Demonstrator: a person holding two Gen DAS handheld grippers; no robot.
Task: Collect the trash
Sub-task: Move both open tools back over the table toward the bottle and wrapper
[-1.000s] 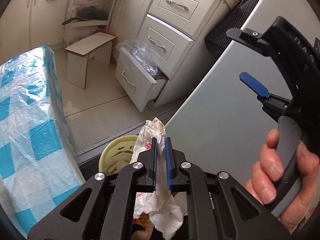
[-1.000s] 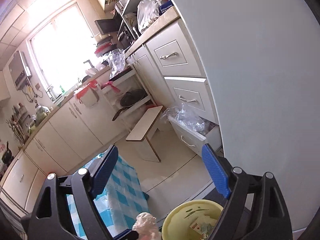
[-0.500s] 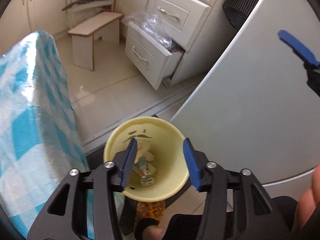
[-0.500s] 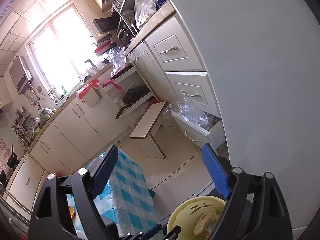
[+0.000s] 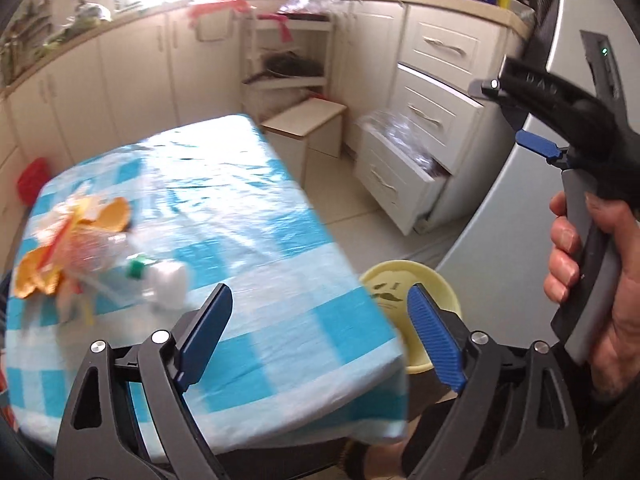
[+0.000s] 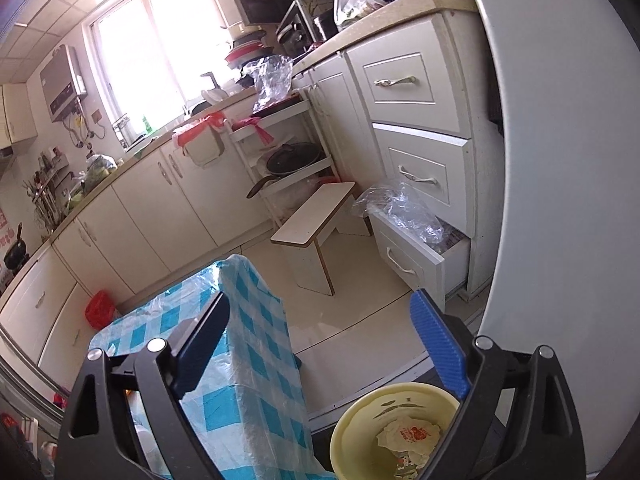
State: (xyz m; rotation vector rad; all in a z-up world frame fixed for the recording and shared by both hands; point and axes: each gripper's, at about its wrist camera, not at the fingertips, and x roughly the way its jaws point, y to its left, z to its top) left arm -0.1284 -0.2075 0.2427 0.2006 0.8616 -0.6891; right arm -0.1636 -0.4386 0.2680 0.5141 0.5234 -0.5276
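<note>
My left gripper [image 5: 319, 294] hangs over the near edge of a table with a blue and white checked cloth [image 5: 240, 208]; its jaws are opening with nothing between them. Blurred trash lies at the table's left: orange peels [image 5: 114, 212], a clear plastic bag [image 5: 92, 248] and a white bottle with a green cap [image 5: 164, 276]. A yellow bin [image 5: 400, 280] stands on the floor by the table's right corner. My right gripper [image 6: 320, 300] is above the yellow bin [image 6: 360, 432], jaws opening and empty. A crumpled paper wrapper [image 6: 408, 436] lies in the bin.
A grey fridge [image 6: 560, 200] fills the right side. Beside it a low drawer [image 6: 412, 264] stands pulled out with clear plastic in it. A small white stool [image 6: 316, 216] is on the floor beyond the table. A hand [image 5: 580, 248] holds the right gripper's handle.
My left gripper let go of the crumpled wrapper over the bin, opened wide, then swung left and up to face the table. The right gripper shifted only slightly.
</note>
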